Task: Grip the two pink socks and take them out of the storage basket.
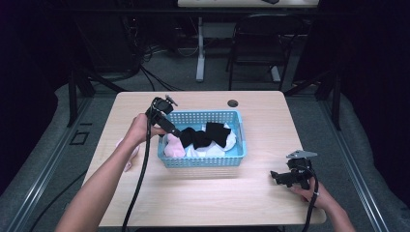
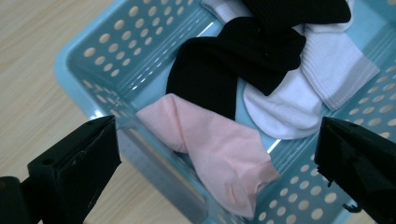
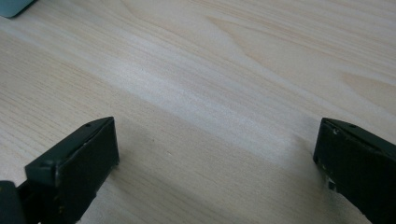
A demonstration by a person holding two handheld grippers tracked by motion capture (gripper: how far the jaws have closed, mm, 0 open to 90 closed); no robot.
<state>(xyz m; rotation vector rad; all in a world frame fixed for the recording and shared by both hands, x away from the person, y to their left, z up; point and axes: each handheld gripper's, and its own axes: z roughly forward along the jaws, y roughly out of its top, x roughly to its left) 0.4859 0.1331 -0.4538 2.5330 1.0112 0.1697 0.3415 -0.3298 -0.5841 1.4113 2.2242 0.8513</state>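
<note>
Left gripper wide apart, empty, poised over pink sock at basket's 9 o'clock end. Likely step: picking socks. Next: descend, clamp pink sock. Right gripper apart, idle on table.

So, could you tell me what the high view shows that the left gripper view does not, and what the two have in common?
High view alone: the whole wooden table, the right gripper open above bare tabletop near its right edge, a pink sock lying on the table left of the basket, and a chair beyond the table.

Left gripper view alone: the ribbed knit of the white socks and the left gripper with its jaws wide apart, nothing between them.

Both: the blue basket holding a pink sock, black socks and white ones.
</note>
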